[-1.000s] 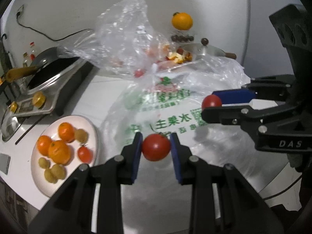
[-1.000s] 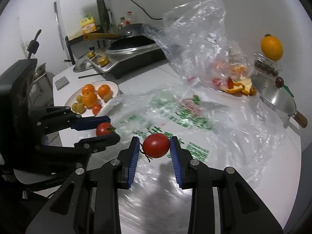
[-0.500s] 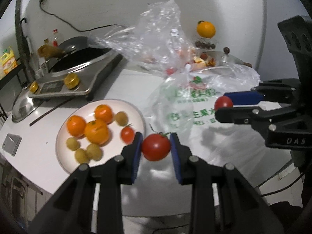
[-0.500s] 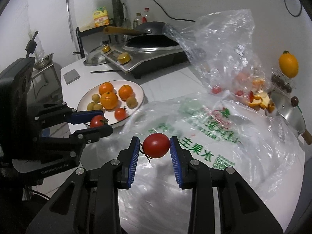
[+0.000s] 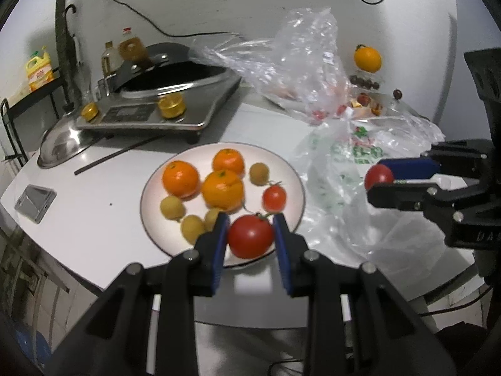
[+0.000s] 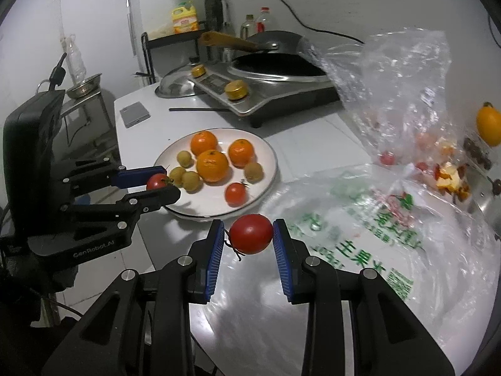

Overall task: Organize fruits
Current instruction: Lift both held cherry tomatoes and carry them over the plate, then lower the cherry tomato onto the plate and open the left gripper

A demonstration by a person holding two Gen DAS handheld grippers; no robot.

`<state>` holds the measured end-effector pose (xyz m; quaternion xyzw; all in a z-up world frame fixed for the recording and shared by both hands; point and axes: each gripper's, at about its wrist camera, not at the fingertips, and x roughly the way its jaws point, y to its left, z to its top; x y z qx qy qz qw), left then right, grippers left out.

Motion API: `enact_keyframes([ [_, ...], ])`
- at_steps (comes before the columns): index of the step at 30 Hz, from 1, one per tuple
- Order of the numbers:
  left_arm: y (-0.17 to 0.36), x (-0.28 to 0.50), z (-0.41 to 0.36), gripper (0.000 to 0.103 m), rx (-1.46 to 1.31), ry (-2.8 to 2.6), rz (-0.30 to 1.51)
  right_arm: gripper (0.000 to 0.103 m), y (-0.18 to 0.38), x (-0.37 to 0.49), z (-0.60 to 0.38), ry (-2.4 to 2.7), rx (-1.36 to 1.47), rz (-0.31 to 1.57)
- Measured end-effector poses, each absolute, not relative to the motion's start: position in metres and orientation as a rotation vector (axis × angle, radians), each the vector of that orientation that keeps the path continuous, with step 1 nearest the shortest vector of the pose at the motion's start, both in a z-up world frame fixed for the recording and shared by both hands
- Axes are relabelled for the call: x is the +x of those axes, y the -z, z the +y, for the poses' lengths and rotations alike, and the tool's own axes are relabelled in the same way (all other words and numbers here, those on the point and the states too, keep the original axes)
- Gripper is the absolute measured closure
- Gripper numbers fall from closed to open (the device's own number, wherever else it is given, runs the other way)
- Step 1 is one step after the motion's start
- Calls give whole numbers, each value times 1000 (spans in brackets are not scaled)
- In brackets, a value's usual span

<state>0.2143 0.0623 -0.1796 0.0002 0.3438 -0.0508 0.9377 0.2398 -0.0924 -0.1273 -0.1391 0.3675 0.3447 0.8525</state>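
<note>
Red tomatoes clamped in both tools, left tool (image 5: 250,238) w/ tomato (image 5: 250,236) over plate (image 5: 294,185) near rim, right tool (image 6: 250,235) beside plate; next: lower, release onto bare spots.

The left hand-held gripper (image 6: 162,185) reads "GenRobot.AI"; the bag's (image 6: 360,250) print is unreadable.

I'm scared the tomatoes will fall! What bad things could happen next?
1. The plate already holds oranges and small fruits, so the tomato in the left gripper might bump them and roll off.
2. The other tomato, in the right gripper, hangs over the slippery plastic bag; dropped there, it could slide away.
3. Squeezing harder could squash either tomato.
</note>
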Motion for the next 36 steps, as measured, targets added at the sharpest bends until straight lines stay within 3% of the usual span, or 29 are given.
enact_keyframes([
  [23,211,240,84,72,-68,157,778,69,153,264,-37,-755,-333,840],
  [36,199,234,103,67,-91,132,756,69,162,270,-26,-762,-333,862],
])
